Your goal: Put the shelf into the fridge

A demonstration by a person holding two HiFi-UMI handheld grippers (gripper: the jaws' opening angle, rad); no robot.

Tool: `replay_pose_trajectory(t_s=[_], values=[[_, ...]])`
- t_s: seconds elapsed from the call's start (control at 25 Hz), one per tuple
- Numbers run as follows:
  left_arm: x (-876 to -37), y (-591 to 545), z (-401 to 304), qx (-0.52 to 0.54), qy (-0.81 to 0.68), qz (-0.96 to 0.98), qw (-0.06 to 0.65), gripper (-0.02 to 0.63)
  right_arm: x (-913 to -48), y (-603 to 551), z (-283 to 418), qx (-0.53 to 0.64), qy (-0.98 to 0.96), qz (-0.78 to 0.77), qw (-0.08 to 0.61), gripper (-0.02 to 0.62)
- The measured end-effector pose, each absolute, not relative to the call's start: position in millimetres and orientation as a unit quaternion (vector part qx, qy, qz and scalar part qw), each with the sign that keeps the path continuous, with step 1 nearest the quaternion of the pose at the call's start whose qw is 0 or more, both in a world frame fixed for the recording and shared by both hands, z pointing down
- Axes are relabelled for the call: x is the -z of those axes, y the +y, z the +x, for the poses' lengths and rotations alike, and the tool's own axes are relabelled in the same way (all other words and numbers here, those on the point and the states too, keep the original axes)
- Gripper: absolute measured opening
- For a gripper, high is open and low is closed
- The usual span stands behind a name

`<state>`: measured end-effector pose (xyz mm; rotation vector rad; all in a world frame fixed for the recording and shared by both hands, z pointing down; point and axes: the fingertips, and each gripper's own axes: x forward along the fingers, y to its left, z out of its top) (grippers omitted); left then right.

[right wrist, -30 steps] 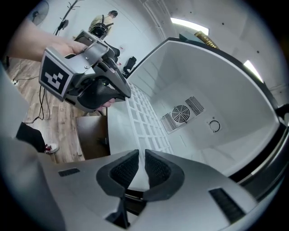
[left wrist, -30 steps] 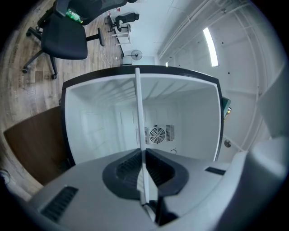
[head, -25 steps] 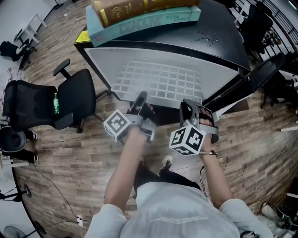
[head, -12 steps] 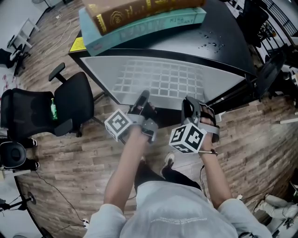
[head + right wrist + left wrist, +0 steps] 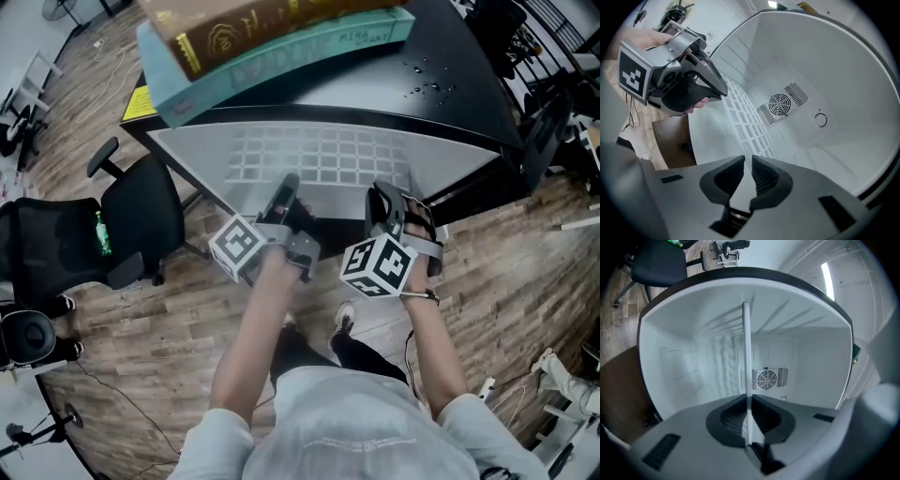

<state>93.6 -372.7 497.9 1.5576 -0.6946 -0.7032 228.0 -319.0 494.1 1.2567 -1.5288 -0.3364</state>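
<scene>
I hold white plastic grid shelf (image 5: 319,164) level by near edge. Left gripper (image 5: 748,413) and right gripper (image 5: 747,166) both clamp it, spaced for balance. Shelf sits partway inside black fridge (image 5: 450,84).

1. Shelf (image 5: 319,161): white, with a grid of square openings.
2. Fridge (image 5: 375,94): black outside, white inside.
3. Left gripper (image 5: 287,187) and right gripper (image 5: 382,199): grey, with black-and-white square markers on their cubes.
4. Book (image 5: 244,23): brown with gold print.
5. Box (image 5: 309,52): teal.
6. Floor (image 5: 487,281): brown wood planks.
</scene>
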Motion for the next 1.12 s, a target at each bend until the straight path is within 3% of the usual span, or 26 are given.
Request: replay_pose_trajectory(t_s=[0.72, 0.96, 1.12], values=[[-501, -383, 96, 0.297, -0.309, 0.659, 0.618, 0.040, -492, -327, 230, 0.149, -0.638, 0.537, 0.531, 0.054], [-502, -358, 93, 0.245, -0.312, 0.702, 0.591, 0.049, -482, -299, 227, 0.115, -0.674, 0.546, 0.484, 0.054], [-494, -340, 88, 0.184, -0.335, 0.761, 0.524, 0.047, -471, -284, 234, 0.088, -0.687, 0.557, 0.458, 0.054]])
